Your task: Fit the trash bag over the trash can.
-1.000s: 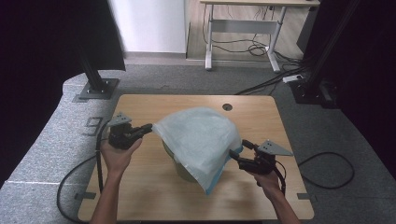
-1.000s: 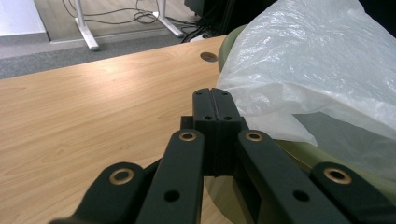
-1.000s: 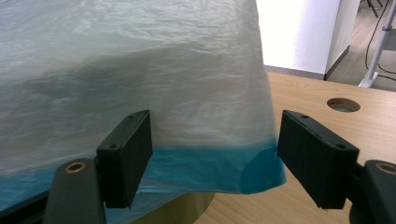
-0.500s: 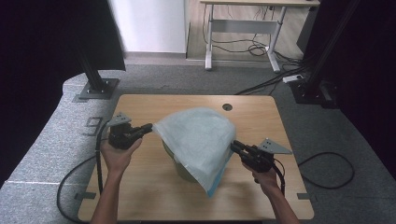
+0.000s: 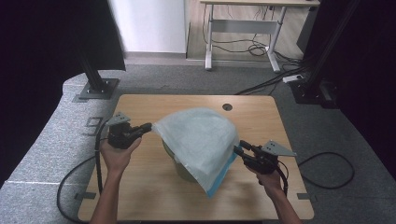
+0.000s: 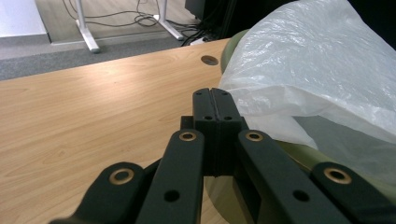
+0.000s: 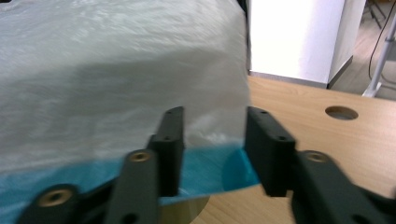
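Note:
A translucent white plastic bag (image 5: 201, 135) with a blue hem is draped over an olive-green bin (image 5: 180, 170) on the wooden table (image 5: 140, 186). My left gripper (image 5: 148, 126) is shut on the bag's left corner and holds it stretched above the bin's rim. In the left gripper view the jaws (image 6: 215, 93) are pressed together, with the bag (image 6: 317, 60) beside them. My right gripper (image 5: 238, 149) is at the bag's right side. Its jaws have just been opening. In the right gripper view it (image 7: 215, 116) stands open, and the blue hem (image 7: 205, 168) lies loose between the fingers.
A round cable hole (image 5: 227, 107) sits in the table's far edge. Cables trail from both grippers over the table's sides onto the grey floor (image 5: 56, 140). A white-legged desk (image 5: 243, 42) and black stands are beyond the table.
The right gripper's jaws look narrower half a second ago than now. Both hands and the bag's drape keep their places.

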{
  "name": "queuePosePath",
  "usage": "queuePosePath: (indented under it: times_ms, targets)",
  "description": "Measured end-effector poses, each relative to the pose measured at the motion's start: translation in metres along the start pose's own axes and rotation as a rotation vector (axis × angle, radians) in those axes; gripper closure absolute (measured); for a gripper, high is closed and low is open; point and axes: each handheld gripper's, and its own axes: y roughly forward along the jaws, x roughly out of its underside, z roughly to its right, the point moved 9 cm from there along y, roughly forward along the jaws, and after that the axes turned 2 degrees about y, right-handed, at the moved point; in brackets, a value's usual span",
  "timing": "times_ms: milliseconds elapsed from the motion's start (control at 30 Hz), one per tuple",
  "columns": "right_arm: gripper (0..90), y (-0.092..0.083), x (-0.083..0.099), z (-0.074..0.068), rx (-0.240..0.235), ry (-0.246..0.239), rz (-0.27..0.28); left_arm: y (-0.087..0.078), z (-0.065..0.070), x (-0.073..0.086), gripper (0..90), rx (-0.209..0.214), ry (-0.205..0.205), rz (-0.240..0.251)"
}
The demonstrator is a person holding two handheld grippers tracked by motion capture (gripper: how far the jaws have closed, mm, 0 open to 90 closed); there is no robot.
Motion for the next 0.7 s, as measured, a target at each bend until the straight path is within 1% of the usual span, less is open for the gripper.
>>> queuePosePath:
  times_ms: [33, 100, 200, 300, 400, 467, 567, 700]
  targets:
    - [47.6, 0.0, 0.001, 0.002, -0.003, 0.006, 0.001, 0.0, -0.001, 0.0, 90.0, 0.0, -0.005, 0.0]
    - [41.7, -0.001, 0.001, 0.002, -0.027, 0.018, 0.006, 0.0, -0.004, 0.0, 90.0, -0.006, -0.012, 0.0]
    - [35.8, 0.0, 0.002, 0.002, -0.058, 0.016, -0.001, 0.001, -0.011, 0.0, 90.0, -0.012, -0.027, -0.003]
    - [32.4, 0.004, 0.001, 0.003, -0.086, 0.018, -0.011, 0.002, -0.015, 0.0, 90.0, -0.016, -0.039, -0.003]
    - [30.2, 0.008, 0.0, 0.005, -0.107, 0.035, -0.01, 0.002, -0.015, 0.0, 90.0, -0.018, -0.038, -0.004]
    - [29.8, 0.011, -0.002, 0.006, -0.117, 0.035, -0.009, 0.002, -0.015, 0.001, 90.0, -0.018, -0.036, -0.005]
    - [30.4, 0.013, -0.004, 0.006, -0.143, 0.046, -0.001, 0.003, -0.015, 0.001, 90.0, -0.019, -0.035, -0.007]
    - [39.6, 0.015, -0.007, 0.002, -0.198, 0.051, 0.008, 0.002, -0.014, 0.0, 90.0, -0.016, -0.036, -0.002]
